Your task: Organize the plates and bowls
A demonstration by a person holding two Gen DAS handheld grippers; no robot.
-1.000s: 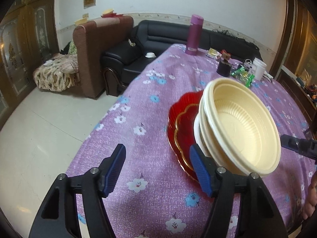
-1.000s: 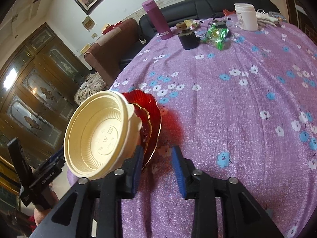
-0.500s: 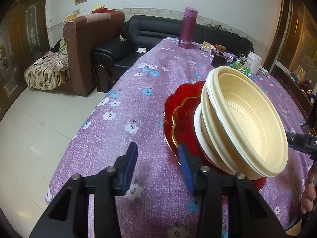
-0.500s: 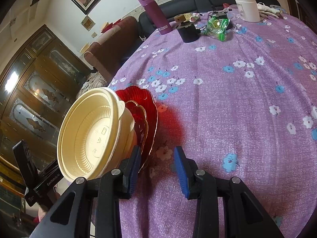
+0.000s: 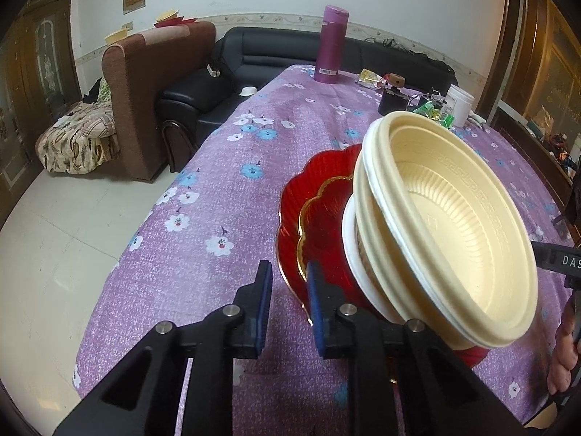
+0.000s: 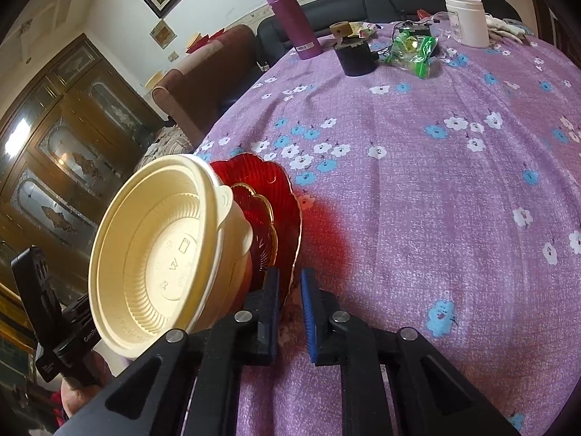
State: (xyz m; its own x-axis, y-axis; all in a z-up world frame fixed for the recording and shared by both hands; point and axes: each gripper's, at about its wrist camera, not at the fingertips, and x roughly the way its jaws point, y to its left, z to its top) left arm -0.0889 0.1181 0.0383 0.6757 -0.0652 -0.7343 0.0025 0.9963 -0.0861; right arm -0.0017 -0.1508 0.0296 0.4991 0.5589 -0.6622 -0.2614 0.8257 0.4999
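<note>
A stack of cream plastic bowls sits on two red scalloped plates, the upper one gold-rimmed, on the purple floral tablecloth. The stack also shows in the right wrist view, with the red plates under it. My left gripper is nearly closed, with a small gap between its blue pads; the right pad is beside the plates' left edge. My right gripper is closed on the rim of the large red plate, with the rim between its pads.
At the table's far end stand a magenta flask, a black jar, green packets and a white tub. A black sofa and a brown armchair lie beyond the left table edge.
My left gripper's jaws have closed from wide open to a narrow gap. My right gripper's jaws have narrowed onto the red plate's rim. The stack has not visibly moved.
</note>
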